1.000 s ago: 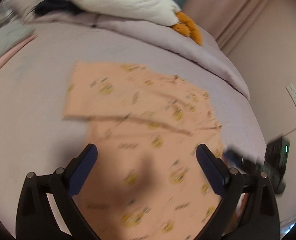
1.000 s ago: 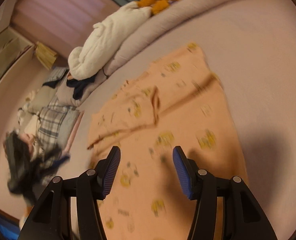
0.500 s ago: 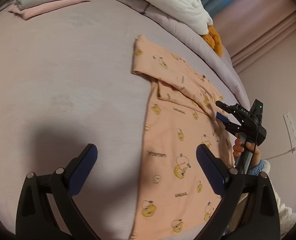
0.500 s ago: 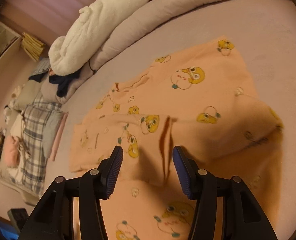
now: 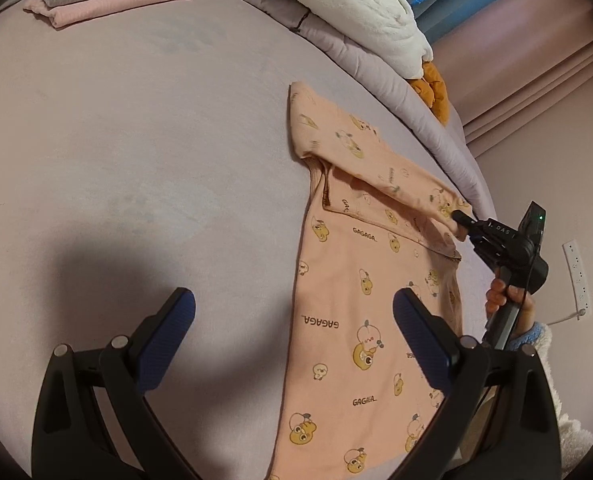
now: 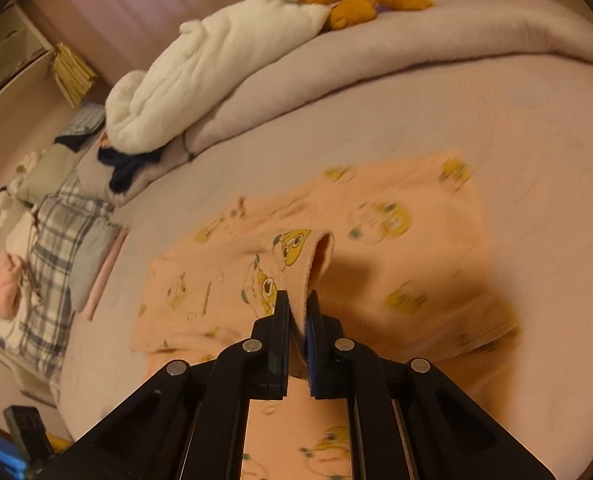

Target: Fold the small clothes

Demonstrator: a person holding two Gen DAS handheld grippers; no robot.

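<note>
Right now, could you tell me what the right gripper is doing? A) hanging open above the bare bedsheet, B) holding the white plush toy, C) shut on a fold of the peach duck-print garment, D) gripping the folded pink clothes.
C: in the right wrist view the right gripper has its jaws closed on a raised cuff-like fold of the peach garment, while the left gripper hangs open above the bed.

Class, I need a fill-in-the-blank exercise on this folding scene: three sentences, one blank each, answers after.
1. The right tongs are shut on the peach ____.
2. The left tongs are ____ and hold nothing.
3. The word printed on the shirt is ____.

Answers: shirt; open; GAGAGA
</note>
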